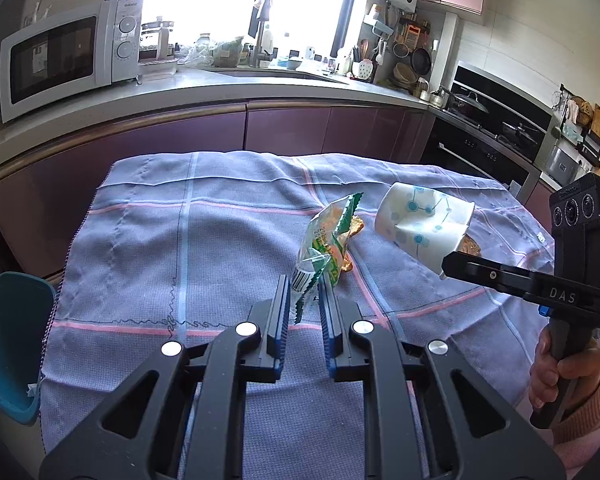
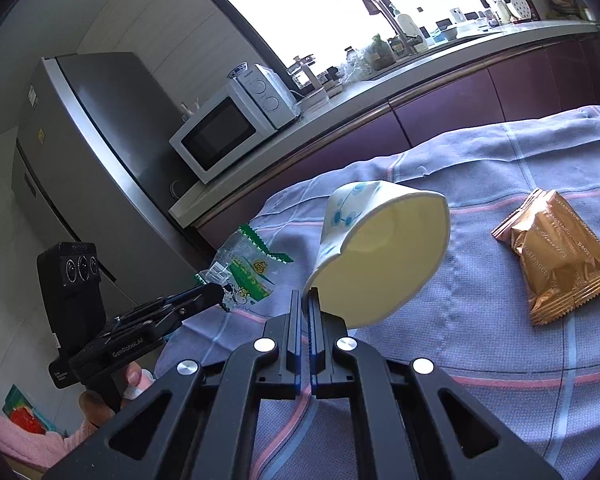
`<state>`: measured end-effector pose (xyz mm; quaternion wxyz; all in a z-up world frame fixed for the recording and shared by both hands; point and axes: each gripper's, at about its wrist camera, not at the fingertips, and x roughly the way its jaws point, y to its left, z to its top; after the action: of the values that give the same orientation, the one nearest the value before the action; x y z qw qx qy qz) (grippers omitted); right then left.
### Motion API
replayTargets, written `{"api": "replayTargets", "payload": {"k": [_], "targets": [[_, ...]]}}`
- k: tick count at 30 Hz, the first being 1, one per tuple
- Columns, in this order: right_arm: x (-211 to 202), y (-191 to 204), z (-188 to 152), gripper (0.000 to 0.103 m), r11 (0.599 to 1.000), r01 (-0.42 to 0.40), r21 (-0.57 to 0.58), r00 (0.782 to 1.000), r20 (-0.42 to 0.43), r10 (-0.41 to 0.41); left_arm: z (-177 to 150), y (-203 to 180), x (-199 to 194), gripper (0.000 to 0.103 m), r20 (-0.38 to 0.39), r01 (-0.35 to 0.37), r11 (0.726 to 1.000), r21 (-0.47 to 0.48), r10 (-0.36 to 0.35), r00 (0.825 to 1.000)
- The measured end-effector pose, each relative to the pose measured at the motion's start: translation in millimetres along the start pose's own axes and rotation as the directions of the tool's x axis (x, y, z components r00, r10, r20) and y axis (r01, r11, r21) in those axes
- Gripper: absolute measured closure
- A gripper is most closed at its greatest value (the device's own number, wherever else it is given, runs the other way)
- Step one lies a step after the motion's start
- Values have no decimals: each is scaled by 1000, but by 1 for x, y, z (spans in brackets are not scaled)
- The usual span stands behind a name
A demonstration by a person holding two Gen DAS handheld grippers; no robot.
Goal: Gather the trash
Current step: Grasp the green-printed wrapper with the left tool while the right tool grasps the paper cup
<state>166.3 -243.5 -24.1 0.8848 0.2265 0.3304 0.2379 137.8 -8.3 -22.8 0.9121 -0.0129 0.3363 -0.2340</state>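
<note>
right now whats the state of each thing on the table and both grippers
left gripper: shut on the green snack wrapper
green snack wrapper: empty, crumpled, lifted off the cloth
right gripper: shut on the paper cup's rim
paper cup: crushed, empty, held tilted above the table
brown snack packet: lying flat on the cloth, untouched
checked cloth: spread over the table, wrinkled
teal bin: open, beside the table

Both grippers were chunky matte black with triangular cutouts in the arms and shiny silver round pivot caps. The left gripper (image 1: 304, 294) had ribbed fingers (image 1: 281, 300) edged in blue. The right gripper (image 2: 305, 312) had "DAS" printed white on its side and three round lenses on top. The person's sleeve (image 1: 588, 412) was fuzzy pink knit.
</note>
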Motion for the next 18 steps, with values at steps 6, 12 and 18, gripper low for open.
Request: {"api": "replayTargets", "payload": {"k": [6, 12, 18], "targets": [[7, 17, -6, 101, 999, -24, -36, 999, -26, 23, -6, 6, -14, 88, 11, -21, 1000, -11, 21, 1000], [16, 34, -11, 101, 996, -51, -69, 998, -50, 47, -11, 16, -29, 88, 25, -36, 999, -27, 37, 999], [27, 49, -12, 101, 992, -76, -100, 995, -78, 68, -15, 27, -44, 88, 40, -56, 997, -51, 58, 997]]}}
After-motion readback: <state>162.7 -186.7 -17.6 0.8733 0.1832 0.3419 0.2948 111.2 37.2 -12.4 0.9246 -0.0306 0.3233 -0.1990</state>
